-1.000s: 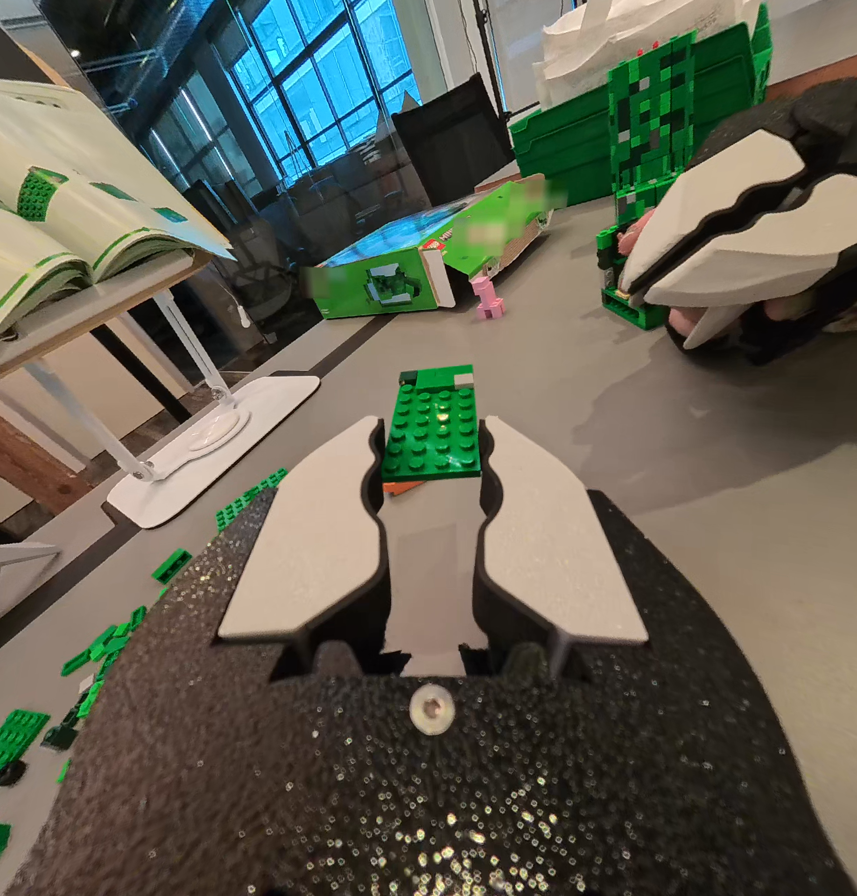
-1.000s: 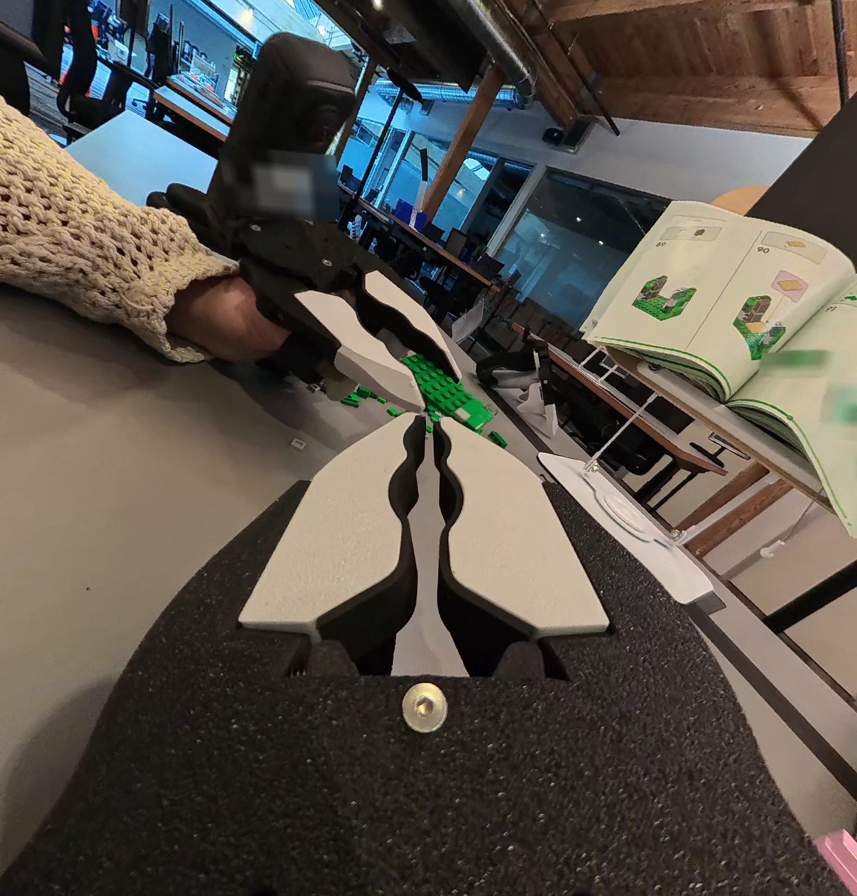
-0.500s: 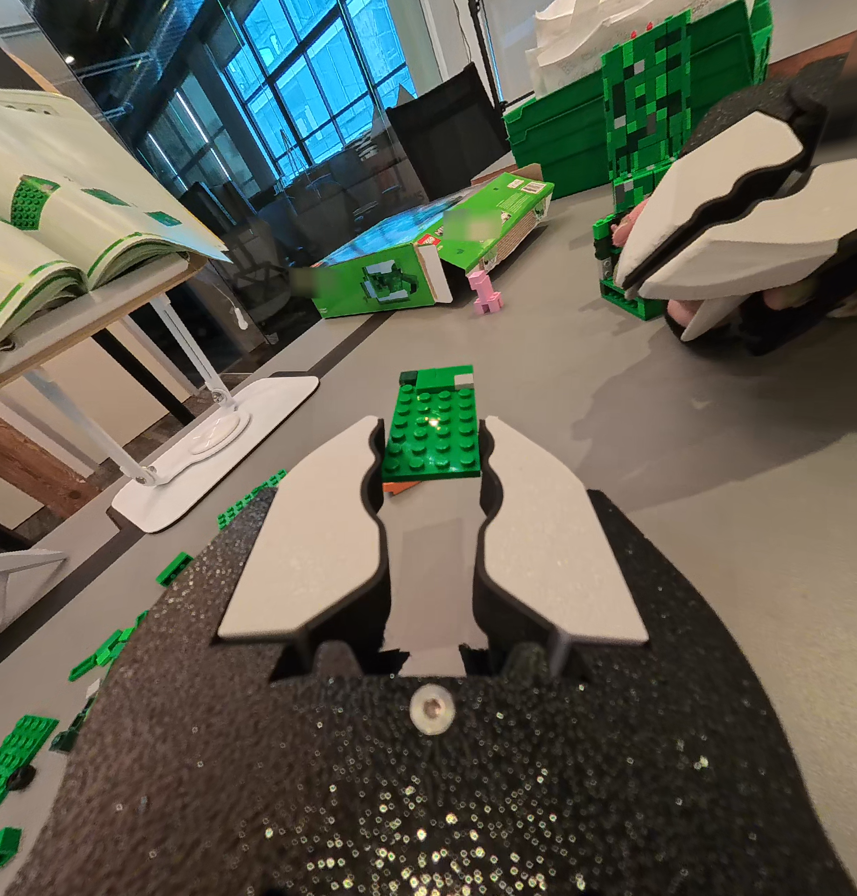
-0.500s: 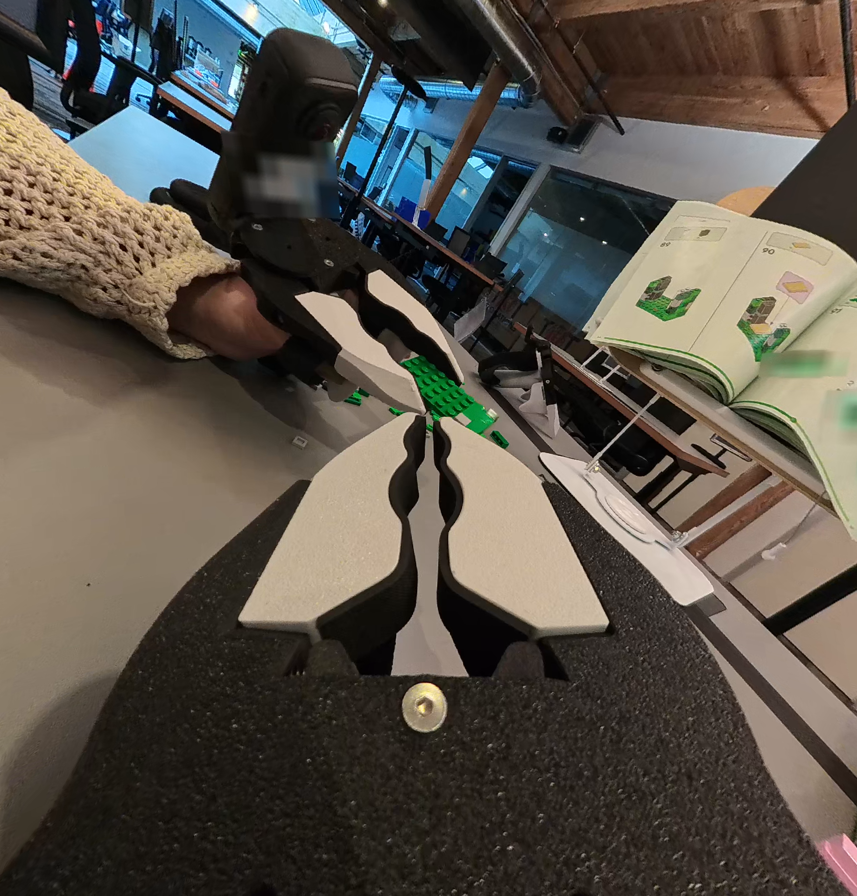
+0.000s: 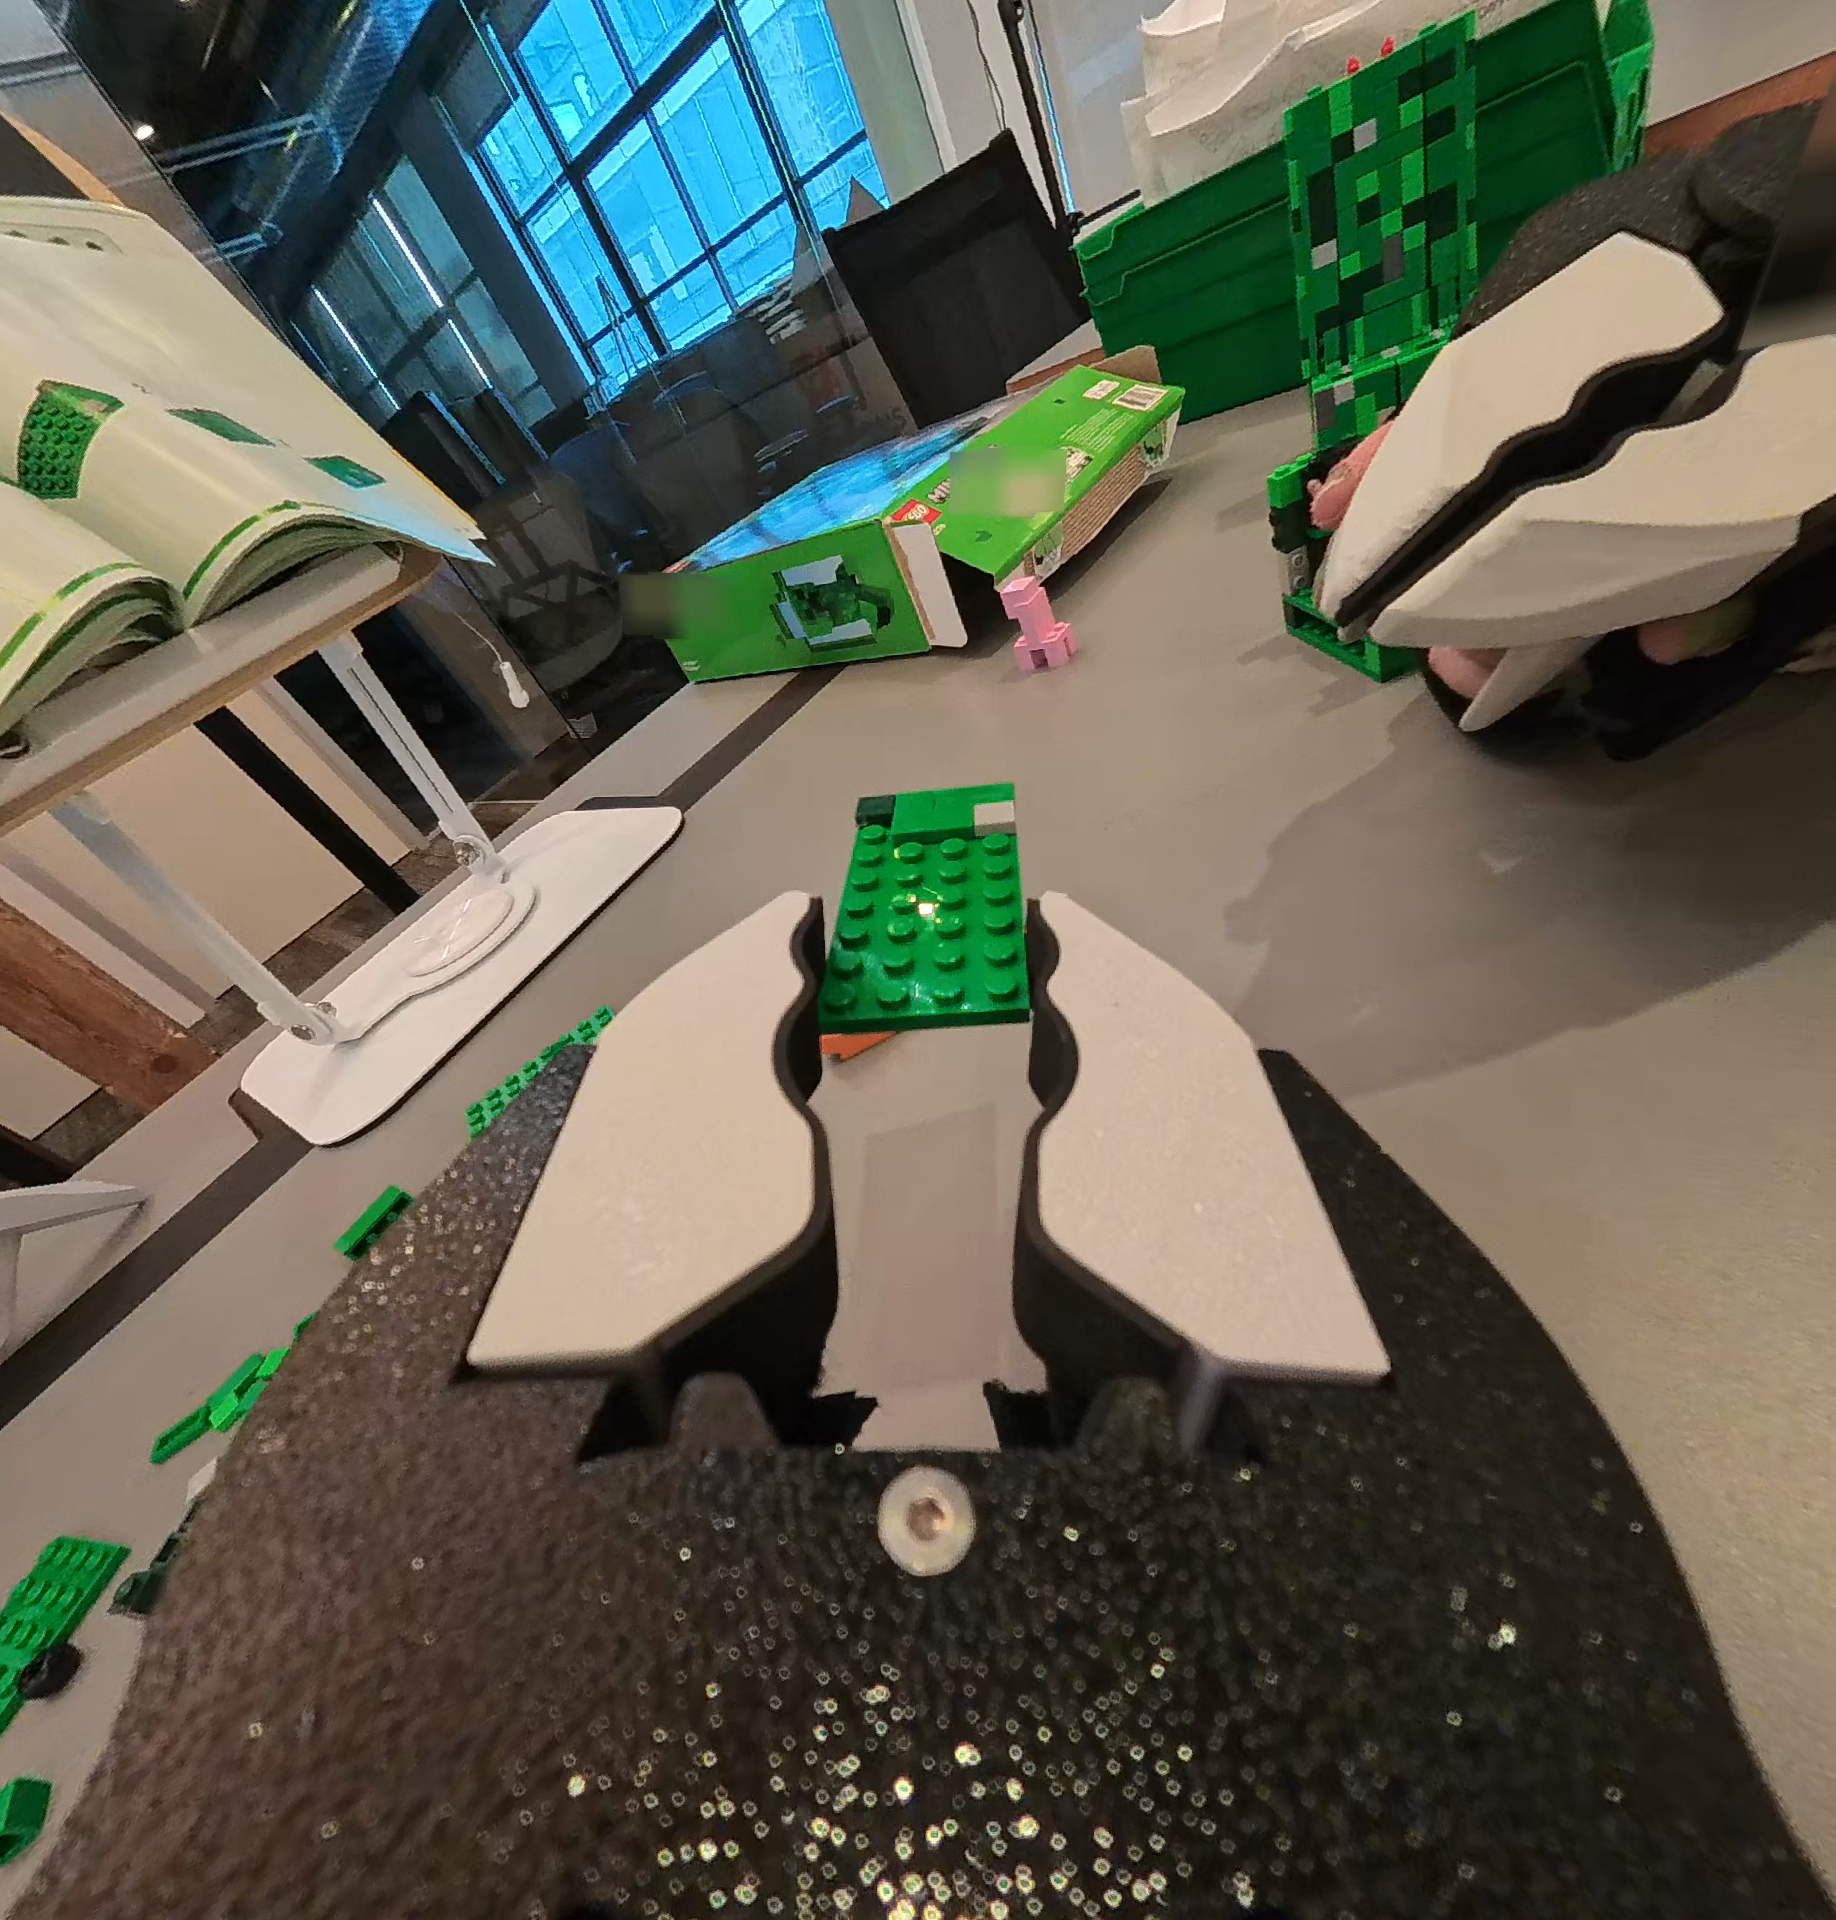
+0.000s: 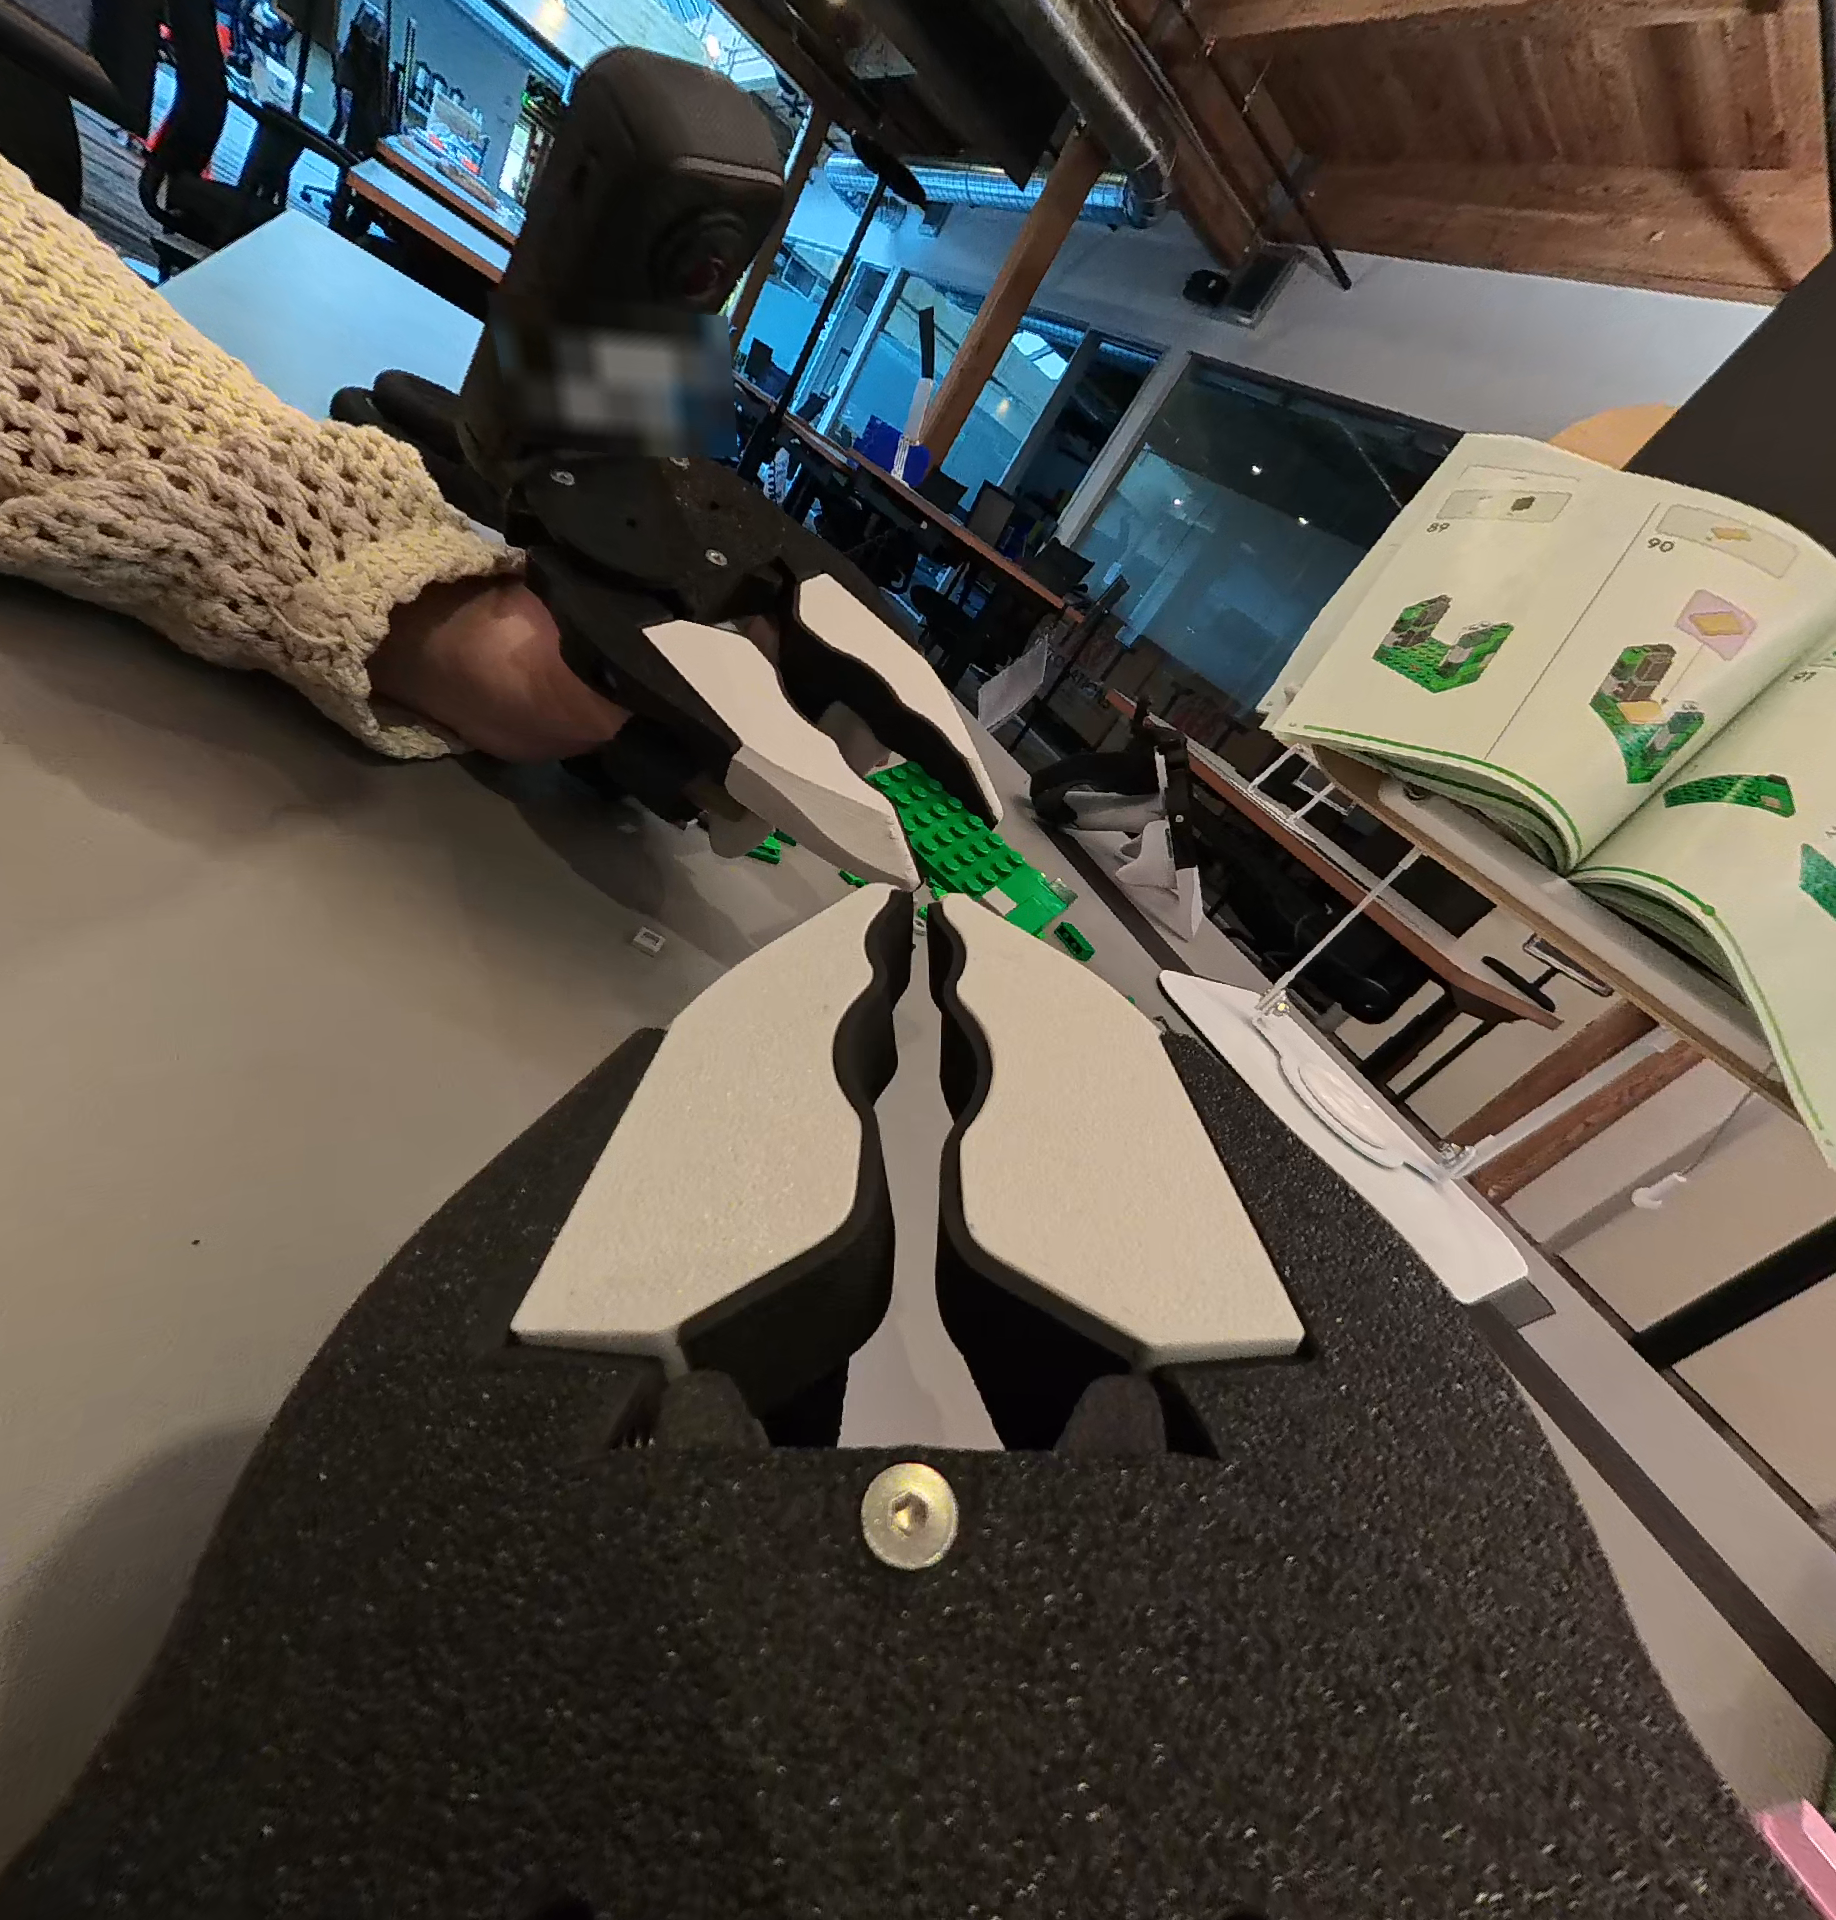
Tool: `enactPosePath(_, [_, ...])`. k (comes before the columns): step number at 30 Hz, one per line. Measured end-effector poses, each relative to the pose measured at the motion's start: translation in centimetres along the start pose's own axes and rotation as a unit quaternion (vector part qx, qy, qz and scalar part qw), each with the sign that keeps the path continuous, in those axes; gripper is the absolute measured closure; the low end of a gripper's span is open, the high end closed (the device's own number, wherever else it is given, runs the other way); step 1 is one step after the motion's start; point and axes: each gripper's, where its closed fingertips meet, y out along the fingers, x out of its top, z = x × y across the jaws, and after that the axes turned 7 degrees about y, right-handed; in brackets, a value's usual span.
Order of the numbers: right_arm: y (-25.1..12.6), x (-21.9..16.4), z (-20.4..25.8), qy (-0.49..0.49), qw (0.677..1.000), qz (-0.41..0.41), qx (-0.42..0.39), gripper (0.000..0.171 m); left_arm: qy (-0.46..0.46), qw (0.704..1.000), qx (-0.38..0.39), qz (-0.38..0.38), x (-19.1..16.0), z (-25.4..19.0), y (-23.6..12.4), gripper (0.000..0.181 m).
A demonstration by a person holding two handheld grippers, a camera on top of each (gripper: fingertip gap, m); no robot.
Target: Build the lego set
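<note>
- Between the left gripper's (image 5: 924,935) tips sits the green plate (image 5: 929,920), clamped by its long sides, long axis running straight ahead off the tips, low over the grey table (image 5: 1516,1039).
- Right gripper (image 6: 919,914), jaws nearly together and empty, points at the plate from just beside it.
- Loose green pieces (image 5: 20,1652) lie behind and left.

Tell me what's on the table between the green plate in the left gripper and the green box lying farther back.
Nothing: in the left wrist view, bare grey table separates the green plate from the box.
</note>
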Motion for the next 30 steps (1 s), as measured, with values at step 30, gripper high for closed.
enactPosePath(30, [0.08, -0.13, 0.17, -0.010, 1.000, 0.004, 0.005, 0.169, 0.004, 1.000, -0.004, 0.001, -0.08, -0.09, -0.02, 0.145])
